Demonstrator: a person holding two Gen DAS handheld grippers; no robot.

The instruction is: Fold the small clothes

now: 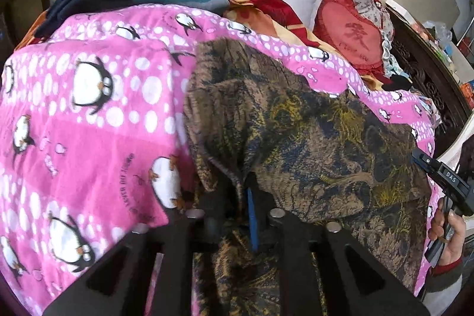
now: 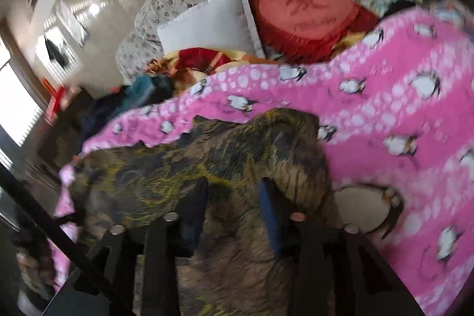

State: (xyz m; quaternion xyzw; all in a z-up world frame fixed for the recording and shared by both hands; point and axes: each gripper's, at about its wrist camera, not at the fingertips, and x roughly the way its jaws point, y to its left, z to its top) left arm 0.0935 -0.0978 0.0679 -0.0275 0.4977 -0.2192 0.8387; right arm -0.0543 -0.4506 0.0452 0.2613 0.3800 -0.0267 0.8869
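Brown-and-yellow patterned garment (image 1: pixel 296 132) lies spread on the pink penguin blanket (image 1: pixel 89 114) that covers the bed, with its near edge bunched up at both of your tools. Your left gripper (image 1: pixel 237 197) has its jaws drawn close together with a ridge of that cloth pinched between them, the blue pad showing just beside the fold. Your right gripper (image 2: pixel 234 197) has its jaws noticeably wider, with fabric mounded up in the gap; the right wrist view is blurred, so I cannot tell whether it truly has a hold or only straddles the cloth. Judging by this, you are at the stage of taking the near edge to carry it over into a fold. To do it well, make sure the right side bites the garment before you lift, and check that neither tool has caught the blanket underneath, since the two fabrics lie touching. Take both holds at matching points along the same edge, so the fold line comes out straight. Lift only enough to free the edge, then carry it toward the far edge near the heart-shaped red cushion (image 2: pixel 305 11) and white pillow (image 2: pixel 213 19), keeping the cloth lightly taut between the tools. Lay it down flat before you let go, otherwise the soft fabric will likely slump into wrinkles.
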